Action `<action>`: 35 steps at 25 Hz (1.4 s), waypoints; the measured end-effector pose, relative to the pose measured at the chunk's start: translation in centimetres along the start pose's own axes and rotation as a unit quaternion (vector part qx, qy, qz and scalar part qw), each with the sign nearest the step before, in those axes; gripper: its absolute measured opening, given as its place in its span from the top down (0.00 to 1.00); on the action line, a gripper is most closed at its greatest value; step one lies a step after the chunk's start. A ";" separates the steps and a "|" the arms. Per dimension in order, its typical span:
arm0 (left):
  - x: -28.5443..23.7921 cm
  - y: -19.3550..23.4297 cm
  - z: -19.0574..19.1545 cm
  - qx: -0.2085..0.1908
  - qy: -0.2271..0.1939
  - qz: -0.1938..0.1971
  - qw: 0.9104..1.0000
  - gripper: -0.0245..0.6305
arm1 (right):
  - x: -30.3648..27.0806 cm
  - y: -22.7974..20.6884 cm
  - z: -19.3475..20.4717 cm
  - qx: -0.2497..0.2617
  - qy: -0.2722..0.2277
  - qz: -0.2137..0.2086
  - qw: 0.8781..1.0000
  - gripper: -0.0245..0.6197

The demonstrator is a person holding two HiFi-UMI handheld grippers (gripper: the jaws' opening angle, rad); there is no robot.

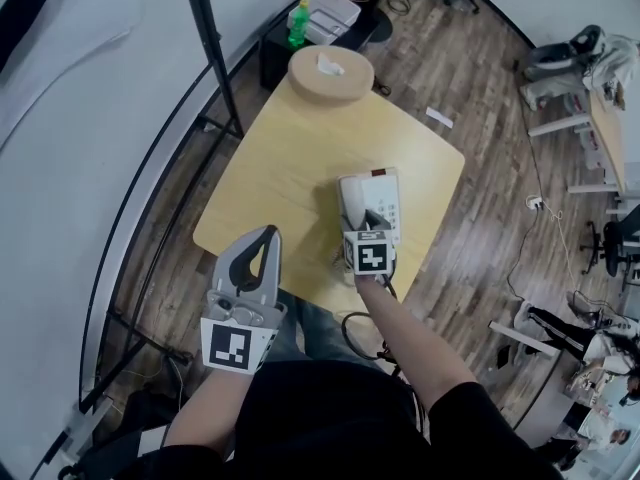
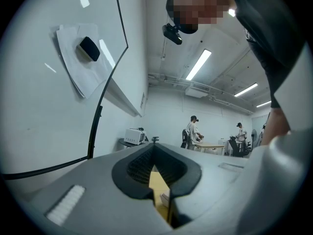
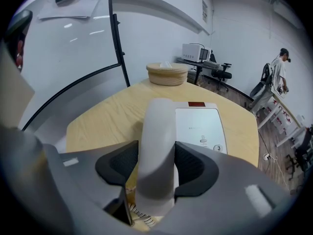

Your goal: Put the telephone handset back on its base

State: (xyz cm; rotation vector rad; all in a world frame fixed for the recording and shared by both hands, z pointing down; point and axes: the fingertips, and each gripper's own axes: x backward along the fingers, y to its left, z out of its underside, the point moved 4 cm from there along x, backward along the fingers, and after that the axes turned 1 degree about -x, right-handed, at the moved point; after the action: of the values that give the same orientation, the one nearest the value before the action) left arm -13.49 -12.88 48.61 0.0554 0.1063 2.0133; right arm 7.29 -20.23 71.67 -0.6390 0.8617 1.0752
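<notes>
Right gripper [image 3: 156, 166] clamps its jaws on the white handset [image 3: 159, 131], along the left side of its base [image 3: 200, 126] on the wooden table [image 3: 105, 114]. The left gripper [image 2: 154, 148], jaws together and empty, hangs at near left.

Open: broad bare stretch of pale rounded wooden tabletop [image 1: 280, 168], left of and beyond white push-button telephone base [image 1: 388, 203]. Blocked at far edge by round tan wooden tissue box [image 1: 331, 73]. Hemmed on left by black slanted metal stand pole [image 1: 211, 43], just beside table corner. Free wooden floor [image 1: 480, 168] to right.
</notes>
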 end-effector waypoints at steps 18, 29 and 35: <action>-1.6 -2.4 -7.3 -0.015 -0.047 0.001 0.999 0.96 | 20.7 -2.2 -9.5 0.048 -0.213 -0.039 0.975 0.81; -2.8 -6.5 -13.2 -0.056 -0.076 0.036 0.995 0.96 | 33.3 -2.6 -11.8 0.057 -0.392 -0.059 0.916 0.92; -3.4 -8.0 -14.6 -0.070 -0.090 0.049 0.992 0.96 | 34.9 -2.8 -10.3 0.031 -0.477 -0.036 0.878 0.93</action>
State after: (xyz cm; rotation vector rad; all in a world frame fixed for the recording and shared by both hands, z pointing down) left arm -6.13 -13.25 33.33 0.1552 -0.1564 2.0978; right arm 14.60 -12.74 36.70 -0.0280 0.0036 1.1127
